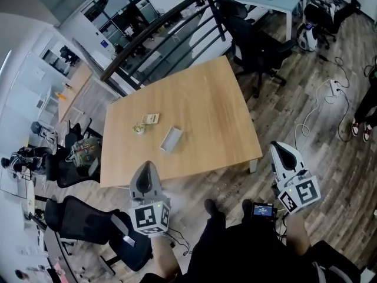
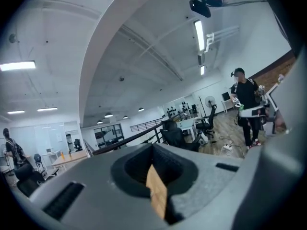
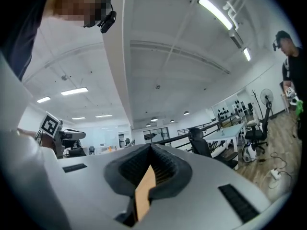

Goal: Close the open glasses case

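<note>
Still the approach step: the glasses case [image 1: 171, 139] lies mid-table [image 1: 206, 93], well apart from the left gripper [image 1: 147, 168] and right gripper [image 1: 279, 150], both pinched together and empty, so next comes reaching its lid

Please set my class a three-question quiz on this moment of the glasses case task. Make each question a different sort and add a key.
1. Fill in: the jaws of the left gripper and the right gripper are both ____.
2. True or false: the glasses case lies on the wooden table.
3. The glasses case is: A in the left gripper; B in the right gripper; C touched by neither.
Key: 1 shut; 2 true; 3 C.
</note>
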Available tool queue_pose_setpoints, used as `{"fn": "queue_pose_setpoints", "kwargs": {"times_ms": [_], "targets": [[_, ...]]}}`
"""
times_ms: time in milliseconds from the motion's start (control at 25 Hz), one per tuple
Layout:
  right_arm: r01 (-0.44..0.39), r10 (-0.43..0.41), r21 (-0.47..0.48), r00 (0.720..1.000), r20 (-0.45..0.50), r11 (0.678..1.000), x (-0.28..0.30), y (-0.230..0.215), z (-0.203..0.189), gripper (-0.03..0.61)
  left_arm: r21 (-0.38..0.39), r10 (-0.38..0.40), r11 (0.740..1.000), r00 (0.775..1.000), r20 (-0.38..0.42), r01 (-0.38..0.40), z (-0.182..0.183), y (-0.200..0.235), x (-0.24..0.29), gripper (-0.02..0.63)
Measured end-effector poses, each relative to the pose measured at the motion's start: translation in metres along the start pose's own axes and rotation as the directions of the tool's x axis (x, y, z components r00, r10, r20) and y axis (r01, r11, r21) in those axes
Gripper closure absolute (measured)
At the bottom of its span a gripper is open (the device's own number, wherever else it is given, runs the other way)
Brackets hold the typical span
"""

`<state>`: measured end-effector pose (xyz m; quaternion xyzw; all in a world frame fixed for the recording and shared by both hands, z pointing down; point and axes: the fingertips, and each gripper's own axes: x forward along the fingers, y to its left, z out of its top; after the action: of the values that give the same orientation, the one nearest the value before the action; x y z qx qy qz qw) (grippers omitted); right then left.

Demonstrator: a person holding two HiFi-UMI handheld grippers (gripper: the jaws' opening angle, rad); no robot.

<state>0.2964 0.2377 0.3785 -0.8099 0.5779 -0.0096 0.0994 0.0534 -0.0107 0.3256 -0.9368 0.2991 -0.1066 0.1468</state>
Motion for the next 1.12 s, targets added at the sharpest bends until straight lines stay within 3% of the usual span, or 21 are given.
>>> {"fn": "queue_pose_setpoints", "kwargs": {"times_ms": [240,480,600,1120], "targets": [[0.036,-0.038,-0.053,0.999,-0.028,0.998,0.012,0.005,0.001,0.565,-0.048,-0.057,0.997,0.998,0.032,0.058,-0.014,-0.001,0.028,0.614],[0.092,-0.096,-0.084,0.994,-0.042,0.992,0.032,0.019,0.005,0.565,-0.079,-0.108,0.990,0.992,0.062,0.113,-0.027,0.026,0.052,0.614],[0.074,-0.074,-0.045,0.997,-0.008,0.996,0.048,0.037,0.017,0.565,-0.092,-0.128,0.987,0.989,0.074,0.134,-0.033,0.044,0.065,0.614],[0.077,-0.084,-0.122,0.995,-0.051,0.989,0.106,0.098,0.011,0.565,-0.121,-0.176,0.975,0.979,0.099,0.188,-0.059,0.103,0.090,0.614]]}}
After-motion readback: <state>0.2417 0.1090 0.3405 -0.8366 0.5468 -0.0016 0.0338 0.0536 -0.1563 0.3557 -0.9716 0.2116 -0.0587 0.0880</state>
